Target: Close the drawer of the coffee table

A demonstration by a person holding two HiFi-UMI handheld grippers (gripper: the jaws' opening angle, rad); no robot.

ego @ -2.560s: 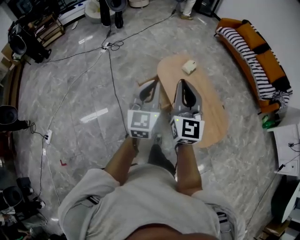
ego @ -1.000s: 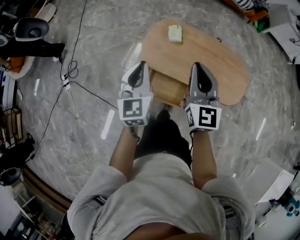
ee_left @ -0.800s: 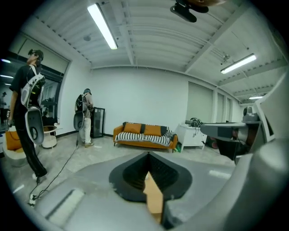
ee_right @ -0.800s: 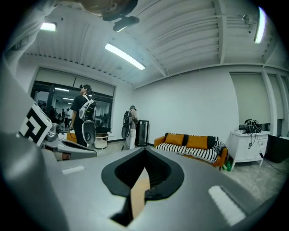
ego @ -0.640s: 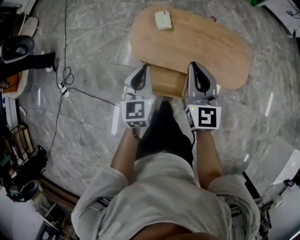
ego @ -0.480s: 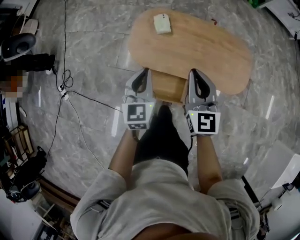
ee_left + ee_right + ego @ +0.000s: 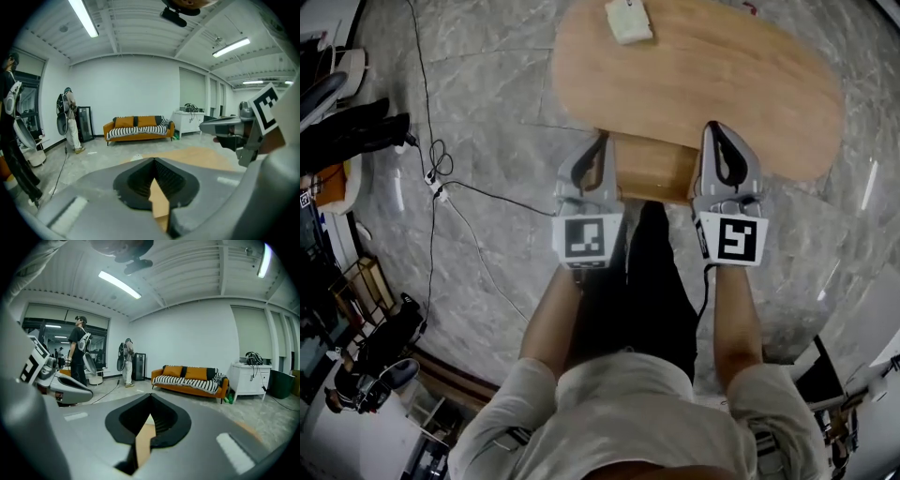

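Both have dropped lower than a moment ago: left gripper (image 7: 598,142) and right gripper (image 7: 725,133), jaws clenched empty, flank the open drawer (image 7: 652,171) jutting from the coffee table's (image 7: 722,84) near edge (small white object (image 7: 628,21) far-left). Grey marble floor (image 7: 487,122), orange sofa (image 7: 138,127) beyond.

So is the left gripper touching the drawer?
Cannot tell. In the head view the left gripper sits right beside the open drawer, but from above no contact or gap shows.

The right gripper (image 7: 150,398) has its jaws pressed together on nothing, a pale wood strip (image 7: 143,441) showing through the slit between them. The left gripper (image 7: 82,395) juts in at the left. An orange sofa (image 7: 190,378) stands along the far wall beside a white cabinet (image 7: 248,376)
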